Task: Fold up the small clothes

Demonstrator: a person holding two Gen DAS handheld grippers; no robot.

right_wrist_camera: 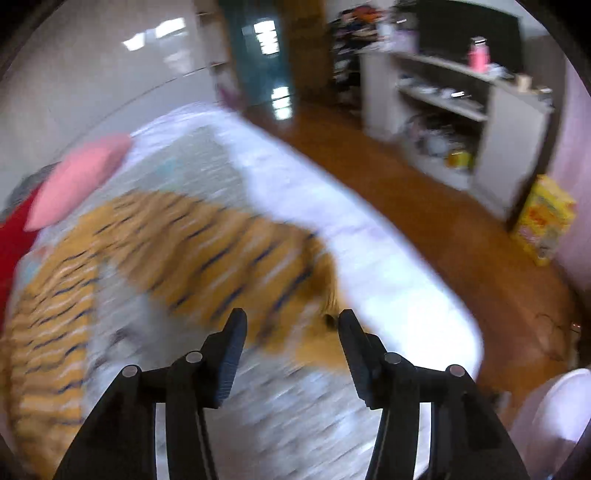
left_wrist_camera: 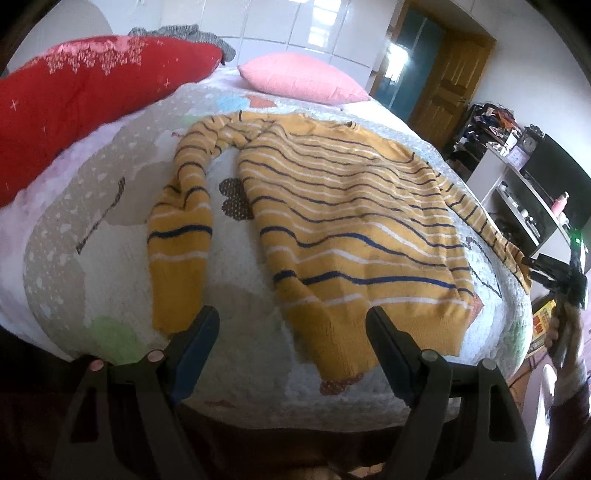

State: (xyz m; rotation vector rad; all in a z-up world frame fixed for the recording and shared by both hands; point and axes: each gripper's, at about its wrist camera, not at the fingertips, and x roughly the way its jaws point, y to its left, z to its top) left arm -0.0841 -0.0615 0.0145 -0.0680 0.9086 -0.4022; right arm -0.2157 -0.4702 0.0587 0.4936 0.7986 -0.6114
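While the red quilt (left_wrist_camera: 85,99) is bunched along the far left of the bed (left_wrist_camera: 66,258), a grey knit (left_wrist_camera: 181,31) peeks out behind it and a pink pillow (left_wrist_camera: 303,79) lies near the head. Spread flat across the patterned bed cover is the yellow striped sweater (left_wrist_camera: 347,206), its hem toward the left wrist camera; its left sleeve (left_wrist_camera: 181,236) bends down beside the body, with the cuff just beside one finger of the left gripper (left_wrist_camera: 291,321). That gripper hovers low over the near edge of the bed with its jaws spread wide, holding nothing. Further right, the other sleeve (left_wrist_camera: 491,229) trails toward the bed's right edge, where the right gripper (left_wrist_camera: 532,267) shows small in the left view, close to the cuff. In the blurred right wrist view, the right gripper (right_wrist_camera: 291,321) is likewise spread apart, with the sweater (right_wrist_camera: 184,243) ahead of its tips; whether it touches the cloth cannot be told. Beyond the bed stand a white shelf unit (right_wrist_camera: 517,122), a pink bottle (right_wrist_camera: 479,55) and a yellow box (right_wrist_camera: 545,221) on the wooden floor (right_wrist_camera: 388,192).
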